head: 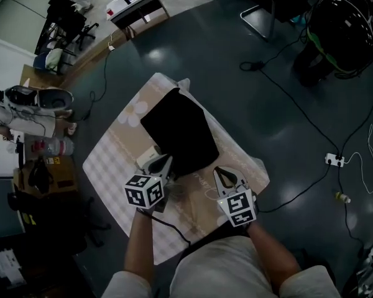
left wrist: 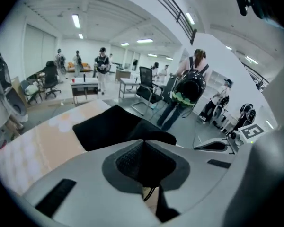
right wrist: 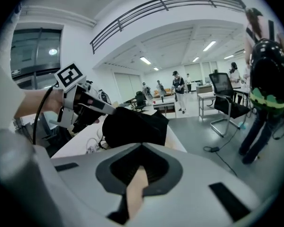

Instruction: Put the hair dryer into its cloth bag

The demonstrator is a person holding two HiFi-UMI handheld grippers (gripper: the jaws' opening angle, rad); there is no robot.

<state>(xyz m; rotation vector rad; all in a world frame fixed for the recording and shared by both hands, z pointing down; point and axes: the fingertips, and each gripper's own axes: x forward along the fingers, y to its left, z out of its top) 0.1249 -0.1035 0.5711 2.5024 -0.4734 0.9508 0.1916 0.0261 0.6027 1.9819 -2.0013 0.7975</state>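
The black cloth bag (head: 179,132) lies on a table under a pale checked cloth (head: 112,163). My left gripper (head: 168,159) is at the bag's near edge, shut on a fold of the black fabric (left wrist: 109,126) that rises to its tips (left wrist: 143,141). The right gripper view shows the bag (right wrist: 132,124) bunched up and lifted at the left gripper (right wrist: 114,111). A small white object (head: 148,156), partly hidden, sits beside that gripper; I cannot tell whether it is the hair dryer. My right gripper (head: 217,170) (right wrist: 142,145) is shut and empty, just right of the bag.
A black cord (head: 171,225) runs over the table's near edge. Cables (head: 286,98) and a power strip (head: 333,160) lie on the dark floor to the right. Boxes and clutter (head: 43,160) stand at the left. A person with a backpack (left wrist: 191,86) stands beyond the table.
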